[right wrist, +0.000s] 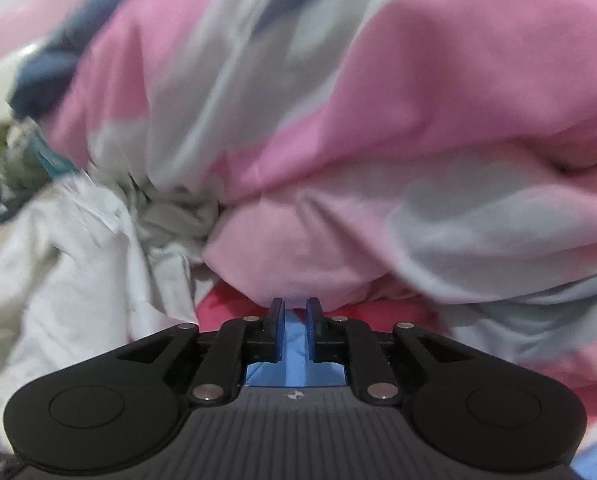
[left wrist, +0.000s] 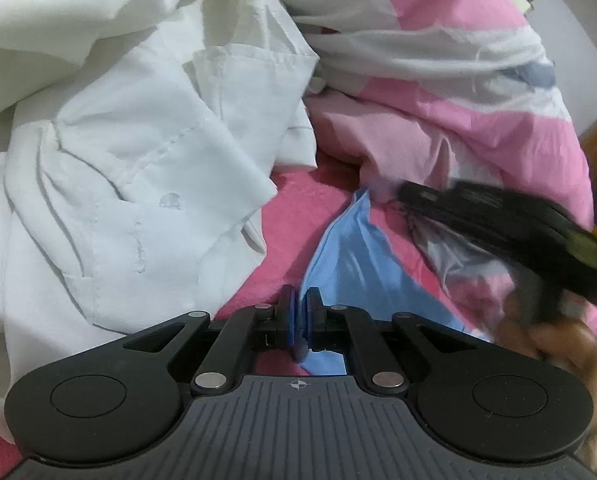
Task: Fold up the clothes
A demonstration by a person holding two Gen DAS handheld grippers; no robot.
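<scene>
The left gripper [left wrist: 301, 320] is pinching the blue garment [left wrist: 350, 256], which is lying on the red blanket [left wrist: 298, 208]. At two o'clock, the right gripper [right wrist: 295, 322] is straddling its far corner, jaws slightly parted, not pinching. Both corners probably need firm grips before lifting clear of the white shirt [left wrist: 130, 152] at ten o'clock.

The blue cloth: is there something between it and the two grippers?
Nothing visible. The blue cloth already lies between the fingers of the left gripper and the right gripper. The white shirt lies beside it.
</scene>
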